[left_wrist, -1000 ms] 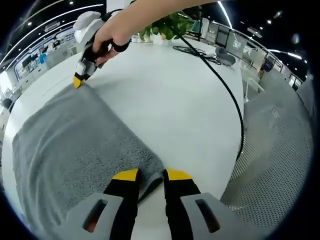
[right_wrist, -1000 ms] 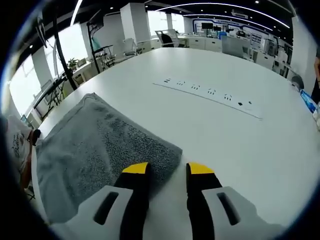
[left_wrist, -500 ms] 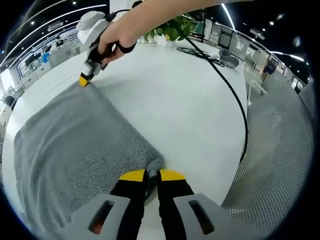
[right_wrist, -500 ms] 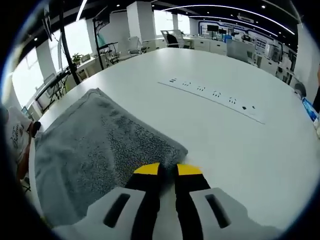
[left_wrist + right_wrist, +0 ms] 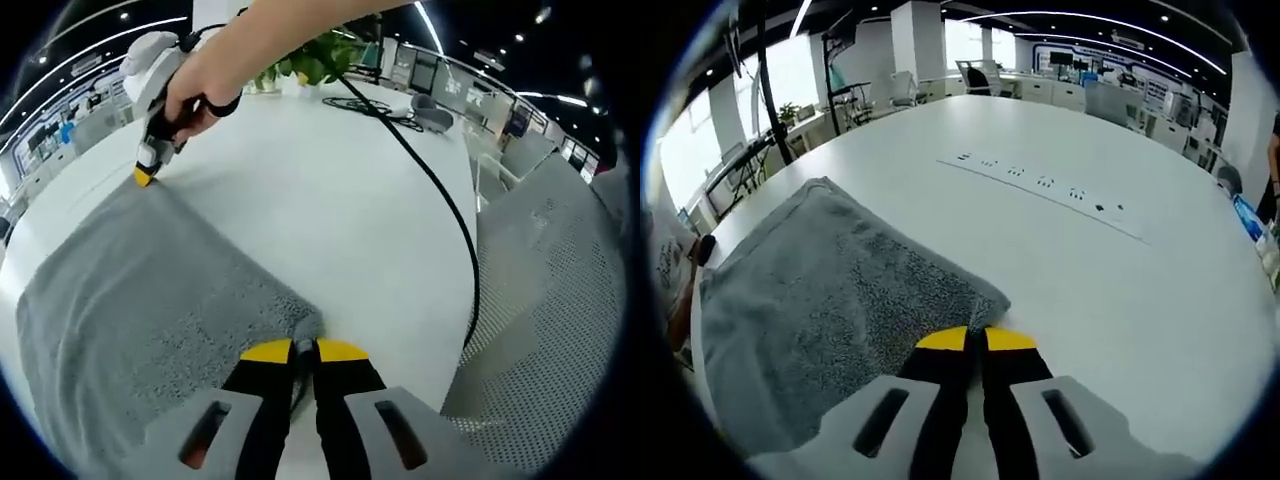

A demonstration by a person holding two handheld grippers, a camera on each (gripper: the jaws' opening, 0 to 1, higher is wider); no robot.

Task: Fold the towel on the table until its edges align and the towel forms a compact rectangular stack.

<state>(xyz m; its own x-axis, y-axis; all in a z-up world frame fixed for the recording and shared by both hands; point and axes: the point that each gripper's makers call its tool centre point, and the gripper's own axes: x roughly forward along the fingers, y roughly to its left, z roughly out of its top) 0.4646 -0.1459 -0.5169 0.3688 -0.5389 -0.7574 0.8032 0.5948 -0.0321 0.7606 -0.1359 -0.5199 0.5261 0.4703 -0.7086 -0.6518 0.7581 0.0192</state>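
A grey towel (image 5: 140,290) lies flat on the white table (image 5: 330,200). My left gripper (image 5: 303,350) is shut on the towel's near corner, yellow tips pinching the cloth edge. The same towel (image 5: 830,300) spreads to the left in the right gripper view, and my right gripper (image 5: 975,340) is shut on its corner there. Further off in the left gripper view, the right gripper (image 5: 146,172) is held by a person's hand (image 5: 195,85) at the towel's far corner.
A black cable (image 5: 440,190) runs across the table toward its right edge. A green plant (image 5: 320,60) stands at the back. A row of small markings (image 5: 1040,185) crosses the table. A perforated grey surface (image 5: 550,300) lies beyond the table edge.
Both grippers went from open around the towel's corners to shut on them. The towel has not lifted.
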